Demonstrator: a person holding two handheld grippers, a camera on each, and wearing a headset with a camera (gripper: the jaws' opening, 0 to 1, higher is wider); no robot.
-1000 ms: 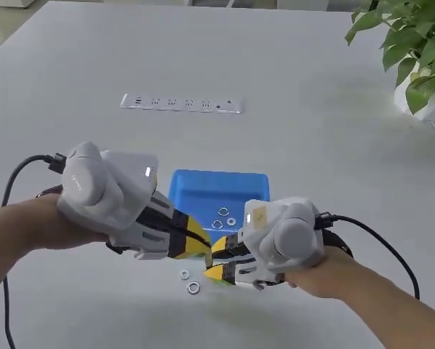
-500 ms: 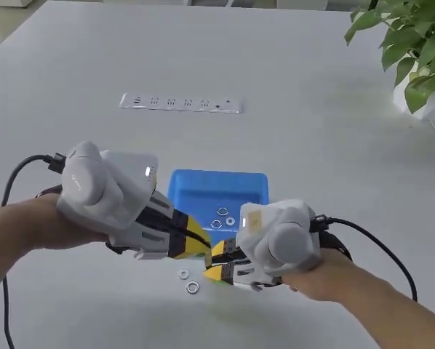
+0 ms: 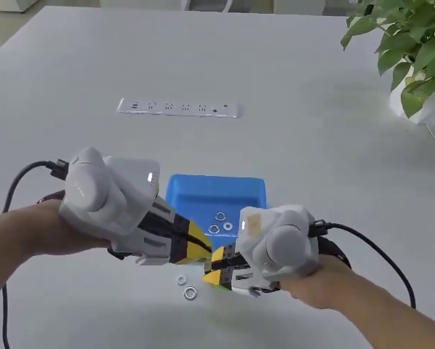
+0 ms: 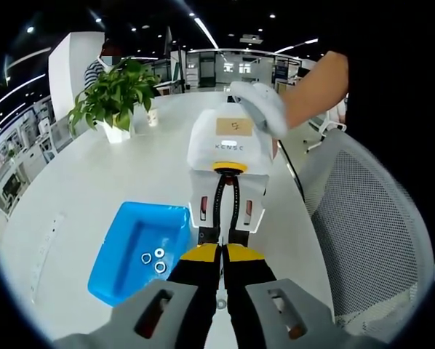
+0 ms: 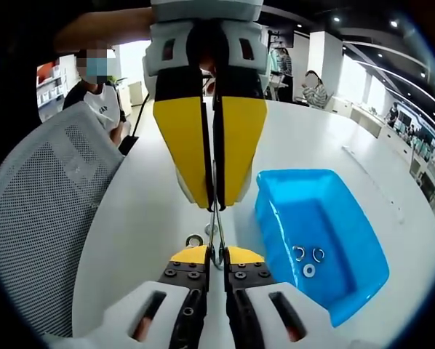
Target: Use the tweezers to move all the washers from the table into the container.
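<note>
Since a second ago: the headset has dipped, so the whole view slid. The grippers sit locked nose to nose as before, and the right one has crept a shade nearer the left.
Left gripper [image 3: 200, 247]: comes in from 9 o'clock, yellow jaws pressed together on the tweezers [image 5: 215, 227].
Right gripper [image 3: 216, 266]: comes in from 4 o'clock, jaws drawn in tight around the tweezers' other end.
Tweezers: a thin steel sliver bridging the two jaw pairs, seen best in the right gripper view. From the head view it is too slim to make out.
Container [image 3: 203, 193]: a shallow blue tray on the table [image 3: 312, 145], at 12 o'clock from where the jaws meet and just beside them.
Stowed washers [image 3: 220, 217]: three small silver rings, bunched close on the tray floor near its near edge.
Loose washers [image 3: 190, 294]: two more rings, same size and shine, flat on the table at 7 o'clock from the jaws, close together, outside the tray and not moved.
Power strip [image 3: 177, 108]: white, flat, at 11 o'clock from the tray, well apart.
Plant [image 3: 406, 43]: leafy green, at 2 o'clock by the table's far corner.
</note>
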